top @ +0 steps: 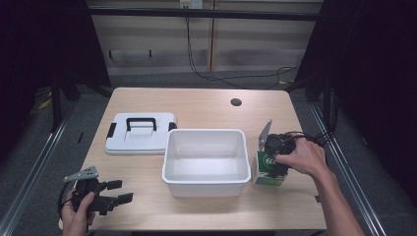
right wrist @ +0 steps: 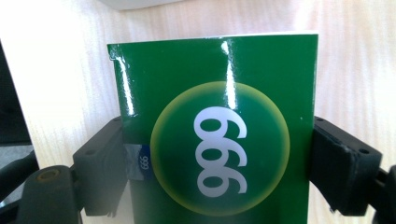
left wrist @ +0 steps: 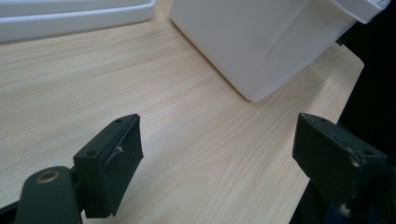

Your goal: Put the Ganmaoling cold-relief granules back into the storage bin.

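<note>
**Box in right gripper, bin just to its left**

High view: right gripper on green box, touching the table beside bin; left gripper idle, farther off.
Left gripper view: jaws wide apart, nothing between.
Right gripper view: both jaws pressed on box sides.

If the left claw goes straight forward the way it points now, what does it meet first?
Probably the white plastic bin. The left claw is open over bare wooden table, and the bin's near corner stands ahead between its jaws, with the way up to it looking free. Depth is hard to judge.
</note>
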